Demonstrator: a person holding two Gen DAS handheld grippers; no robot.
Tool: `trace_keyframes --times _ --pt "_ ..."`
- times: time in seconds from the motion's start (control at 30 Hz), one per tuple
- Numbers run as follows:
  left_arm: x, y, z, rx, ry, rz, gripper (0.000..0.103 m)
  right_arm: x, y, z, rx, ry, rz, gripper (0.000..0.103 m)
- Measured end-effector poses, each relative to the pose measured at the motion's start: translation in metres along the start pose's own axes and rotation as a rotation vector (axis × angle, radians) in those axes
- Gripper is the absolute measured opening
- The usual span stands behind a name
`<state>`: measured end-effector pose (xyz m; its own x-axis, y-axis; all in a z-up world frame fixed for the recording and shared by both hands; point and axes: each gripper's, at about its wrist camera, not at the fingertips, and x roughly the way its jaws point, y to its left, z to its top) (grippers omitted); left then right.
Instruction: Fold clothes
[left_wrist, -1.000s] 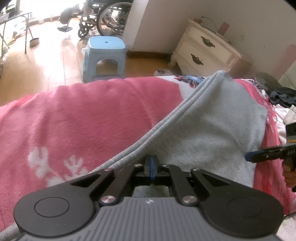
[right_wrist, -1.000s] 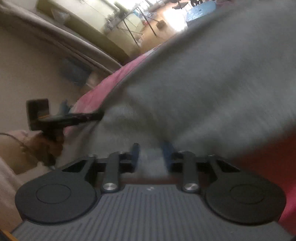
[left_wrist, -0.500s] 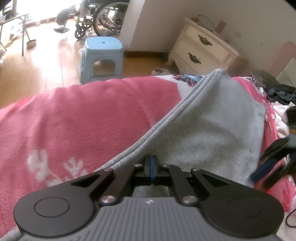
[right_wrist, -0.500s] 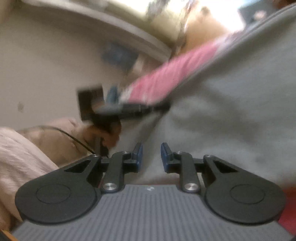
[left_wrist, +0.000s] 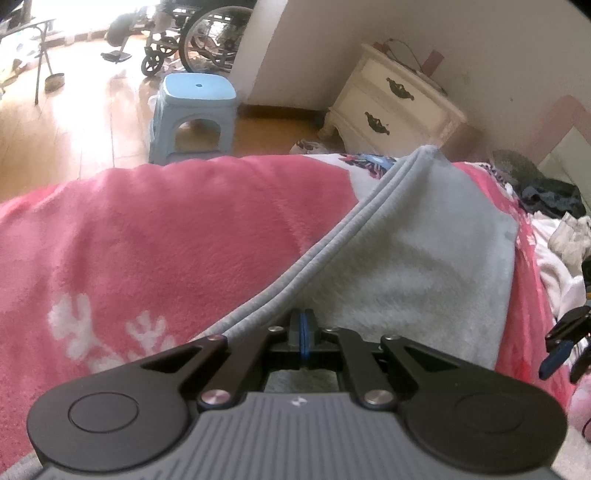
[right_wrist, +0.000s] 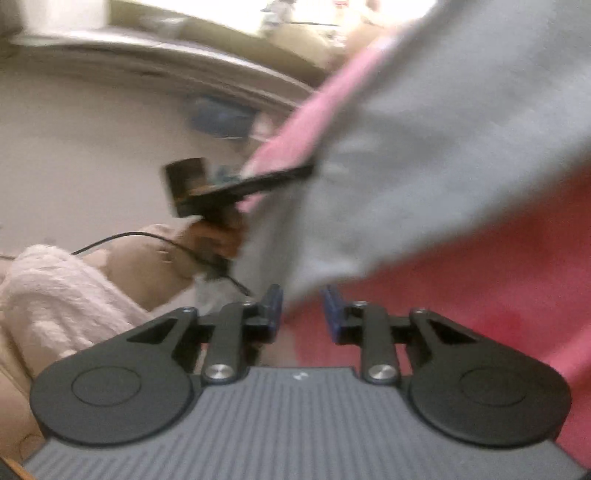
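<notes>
A grey fleece garment (left_wrist: 424, 266) lies folded on a pink blanket (left_wrist: 166, 229), its doubled hem running diagonally up to a far corner. My left gripper (left_wrist: 303, 332) is shut on the garment's near edge. From the right wrist view, the left gripper (right_wrist: 273, 179) clamps the grey garment (right_wrist: 424, 147) from the left, held by a hand (right_wrist: 218, 236). My right gripper (right_wrist: 302, 310) is open, just off the garment's near corner, over the pink blanket (right_wrist: 480, 288). At the left wrist view's right edge, the right gripper (left_wrist: 561, 350) hangs apart from the garment.
Beyond the bed stand a light blue stool (left_wrist: 195, 107), a cream nightstand (left_wrist: 399, 107) and a wheelchair (left_wrist: 199, 40) on wooden floor. Dark clothes (left_wrist: 550, 197) and pale clothes (left_wrist: 565, 240) lie at the bed's right. A fluffy pale sleeve (right_wrist: 55, 295) is at the left.
My right gripper has drawn back from over the grey garment to just past its corner, staying open. The left gripper has kept its hold and barely moved.
</notes>
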<state>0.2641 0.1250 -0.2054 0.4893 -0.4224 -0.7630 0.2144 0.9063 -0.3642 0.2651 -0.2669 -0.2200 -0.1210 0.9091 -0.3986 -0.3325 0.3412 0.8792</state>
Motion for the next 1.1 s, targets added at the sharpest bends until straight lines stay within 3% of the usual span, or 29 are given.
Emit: trace_keyframes --times 0.13,0.23,0.3,0.4,0.47,0.57,0.73,0.83,0.9,0.97,1.0,1.03,1.1 --pt "0.000 0.000 0.000 -0.010 -0.002 -0.001 0.003 0.056 0.004 0.025 -0.017 0.069 0.046 0.030" --pt "-0.001 0.005 -0.001 -0.044 -0.009 -0.025 0.003 0.069 -0.025 0.025 0.048 0.200 -0.081 0.029" --pt "-0.001 0.011 -0.001 -0.088 -0.009 -0.048 0.003 0.063 -0.042 0.012 0.165 0.201 -0.029 0.026" --pt "-0.002 0.018 0.000 -0.153 -0.008 -0.083 0.004 0.037 -0.031 -0.009 0.193 0.219 -0.134 0.027" --pt "-0.006 0.018 0.001 -0.177 -0.001 -0.104 0.013 0.024 -0.014 -0.021 0.185 0.226 -0.188 0.032" --pt "-0.021 0.010 -0.001 -0.154 -0.009 -0.110 0.034 -0.007 0.009 -0.026 0.160 0.164 -0.152 0.032" --pt "-0.048 0.004 -0.017 -0.127 -0.009 -0.081 0.035 0.027 0.019 -0.010 0.183 0.120 -0.081 0.034" --pt "-0.062 0.018 -0.033 -0.171 -0.008 -0.025 0.033 0.047 0.024 -0.001 0.196 0.093 -0.037 0.034" --pt "-0.071 0.032 -0.042 -0.223 -0.016 0.014 0.027 0.060 0.027 0.005 0.206 0.077 -0.010 0.034" --pt "-0.080 0.048 -0.049 -0.298 -0.036 0.037 0.025 0.086 0.011 -0.004 0.267 0.193 -0.102 0.030" --pt "-0.085 0.055 -0.052 -0.333 -0.046 0.046 0.025 0.089 0.003 -0.011 0.297 0.219 -0.102 0.027" --pt "-0.089 0.059 -0.053 -0.360 -0.055 0.045 0.025 0.083 0.001 -0.015 0.322 0.204 -0.081 0.027" --pt "-0.095 0.065 -0.055 -0.387 -0.063 0.046 0.026 0.068 0.006 -0.021 0.331 0.216 -0.125 0.028"
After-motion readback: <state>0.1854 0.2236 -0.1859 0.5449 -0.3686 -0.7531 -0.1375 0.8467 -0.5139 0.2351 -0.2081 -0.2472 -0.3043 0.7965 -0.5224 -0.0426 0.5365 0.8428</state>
